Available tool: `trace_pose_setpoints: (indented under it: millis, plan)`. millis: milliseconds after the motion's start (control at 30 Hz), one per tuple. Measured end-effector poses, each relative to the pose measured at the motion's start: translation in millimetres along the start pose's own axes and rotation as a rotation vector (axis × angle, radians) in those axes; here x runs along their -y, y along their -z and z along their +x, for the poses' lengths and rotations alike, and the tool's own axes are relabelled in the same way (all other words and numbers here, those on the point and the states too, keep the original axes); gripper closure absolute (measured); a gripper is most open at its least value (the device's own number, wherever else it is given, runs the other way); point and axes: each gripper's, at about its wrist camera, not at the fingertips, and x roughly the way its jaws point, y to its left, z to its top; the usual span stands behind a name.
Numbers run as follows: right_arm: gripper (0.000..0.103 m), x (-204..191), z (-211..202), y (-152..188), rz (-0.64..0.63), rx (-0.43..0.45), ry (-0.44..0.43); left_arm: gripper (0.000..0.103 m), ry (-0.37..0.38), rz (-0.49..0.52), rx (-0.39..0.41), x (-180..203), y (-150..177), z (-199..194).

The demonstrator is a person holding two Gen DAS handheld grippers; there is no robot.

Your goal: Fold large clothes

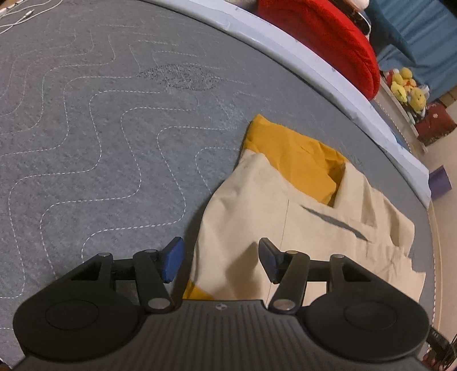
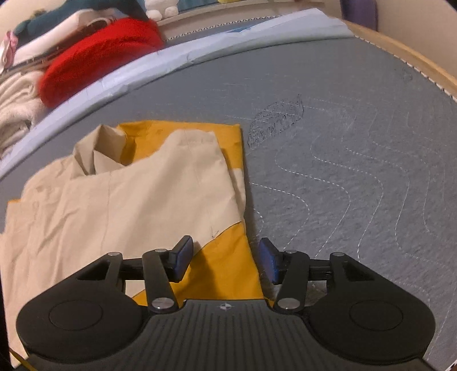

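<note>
A beige and mustard-yellow garment (image 1: 285,205) lies partly folded on the grey quilted mat (image 1: 100,128). In the left wrist view my left gripper (image 1: 220,261) hangs open over the garment's left edge, its blue pads apart and not pressing the cloth. In the right wrist view the same garment (image 2: 120,199) shows its collar at the back and a yellow panel along its right edge. My right gripper (image 2: 225,262) stands open above that yellow near corner, with cloth under the gap but no pad on it.
A red cushion (image 1: 328,37) and folded pale clothes (image 2: 17,108) lie past the mat's light-blue border (image 1: 285,57). Yellow plush toys (image 1: 405,88) sit on a shelf at the right. A wooden rim (image 2: 400,57) bounds the mat's far right. White cables (image 1: 17,20) lie at top left.
</note>
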Motion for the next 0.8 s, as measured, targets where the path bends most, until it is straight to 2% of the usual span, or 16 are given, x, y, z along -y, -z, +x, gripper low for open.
trace_pose_setpoints:
  millis: [67, 100, 167, 200, 233, 300, 333, 433, 567, 633, 800]
  plan:
    - [0.060, -3, -1, -1, -0.018, 0.002, -0.002, 0.040, -0.024, 0.003, 0.020, 2, -2, 1]
    - [0.069, -5, -2, -1, -0.029, 0.007, -0.010, 0.041, -0.033, 0.007, 0.025, 4, -3, 2]
    - [0.080, -10, -6, 0, -0.066, 0.024, 0.006, 0.042, -0.041, 0.019, 0.018, 7, -3, 6]
    - [0.091, -13, -8, 1, -0.092, 0.032, 0.021, 0.048, -0.042, 0.028, 0.008, 8, -2, 9]
    - [0.092, -14, -11, 2, -0.114, 0.045, 0.032, 0.056, -0.042, 0.041, 0.001, 10, -1, 10]
    - [0.098, -18, -19, 3, -0.147, 0.080, 0.027, 0.092, -0.048, 0.076, 0.004, 14, 1, 11]
    - [0.100, -20, -23, 4, -0.169, 0.102, 0.026, 0.097, -0.055, 0.091, 0.027, 16, 1, 6]
    - [0.101, -24, -42, 4, -0.206, 0.204, 0.024, 0.102, -0.064, 0.109, 0.161, 24, -4, -16]
    - [0.101, -20, -74, -4, -0.170, 0.385, 0.001, 0.102, 0.005, 0.126, 0.357, 36, -9, -49]
    - [0.101, -20, -82, -8, -0.166, 0.455, 0.002, 0.102, 0.006, 0.133, 0.411, 42, -11, -55]
    - [0.102, -31, -81, -21, -0.186, 0.552, 0.055, 0.103, 0.002, 0.127, 0.533, 56, -21, -62]
